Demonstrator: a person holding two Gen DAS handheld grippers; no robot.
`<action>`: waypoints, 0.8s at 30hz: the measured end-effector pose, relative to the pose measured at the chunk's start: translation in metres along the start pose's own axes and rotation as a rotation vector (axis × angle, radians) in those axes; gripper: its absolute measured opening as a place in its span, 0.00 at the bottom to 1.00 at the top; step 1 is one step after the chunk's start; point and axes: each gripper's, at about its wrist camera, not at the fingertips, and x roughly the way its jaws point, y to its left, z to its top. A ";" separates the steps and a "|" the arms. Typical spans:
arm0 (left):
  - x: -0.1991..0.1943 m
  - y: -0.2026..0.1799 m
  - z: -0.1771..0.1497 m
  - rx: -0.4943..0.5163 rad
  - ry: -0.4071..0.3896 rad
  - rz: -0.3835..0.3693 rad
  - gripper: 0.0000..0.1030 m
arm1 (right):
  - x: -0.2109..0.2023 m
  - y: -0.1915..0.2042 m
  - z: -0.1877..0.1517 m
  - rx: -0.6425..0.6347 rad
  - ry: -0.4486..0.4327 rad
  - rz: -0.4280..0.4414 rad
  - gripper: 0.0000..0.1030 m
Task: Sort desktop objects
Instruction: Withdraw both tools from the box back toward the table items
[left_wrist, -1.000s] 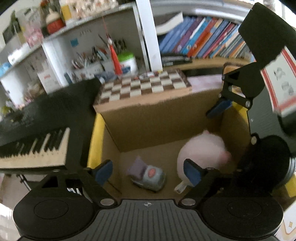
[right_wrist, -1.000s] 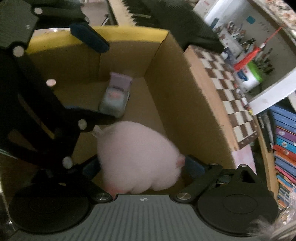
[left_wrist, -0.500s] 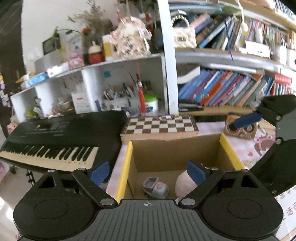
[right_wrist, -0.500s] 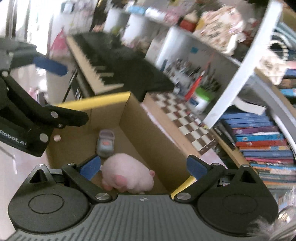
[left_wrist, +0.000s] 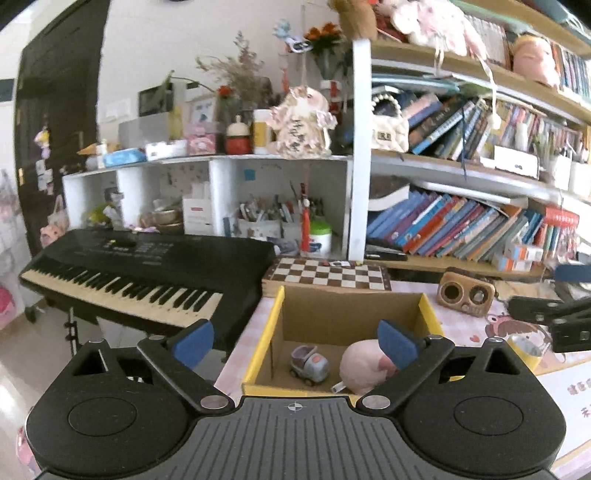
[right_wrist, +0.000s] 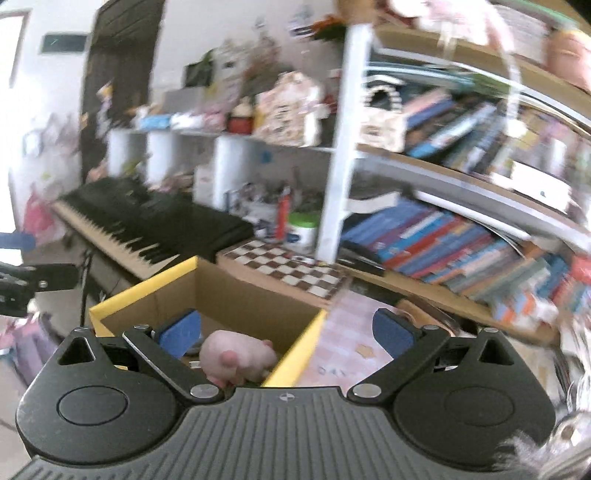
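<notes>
- Left wrist view: the left gripper (left_wrist: 295, 341) hangs above the near edge of an open cardboard box (left_wrist: 351, 310) with yellow rims, its jaws opening wide with nothing between the blue pads.
- Inside the box, a pink plush toy (left_wrist: 364, 369) lies on the floor at right, with a small grey toy car (left_wrist: 309, 363) just beside it at left; the two look apart.
- A chessboard (left_wrist: 327, 273) sits directly behind the box, a black keyboard (left_wrist: 140, 269) runs off to the left, and a wooden radio-shaped speaker (left_wrist: 465, 295) stands on the desk to the right.
- Part of the right gripper shows at the right edge of this view.
- Right wrist view, blurred: the right gripper (right_wrist: 288, 332) is held over the box's right yellow rim (right_wrist: 295, 354), jaws spread and empty.
- The pink plush toy (right_wrist: 236, 358) rests in the box just below the left pad; the toy car is mostly hidden behind that finger.
- The chessboard (right_wrist: 284, 267) and bookshelves (right_wrist: 443, 236) fill the background.
</notes>
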 end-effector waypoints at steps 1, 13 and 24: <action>-0.004 0.002 -0.003 -0.006 -0.001 0.005 0.95 | -0.008 -0.002 -0.003 0.018 -0.007 -0.016 0.97; -0.051 0.008 -0.041 -0.091 -0.010 0.057 0.96 | -0.084 0.009 -0.057 0.173 -0.068 -0.208 1.00; -0.083 0.000 -0.074 -0.068 -0.007 0.074 0.96 | -0.123 0.034 -0.103 0.303 -0.057 -0.301 1.00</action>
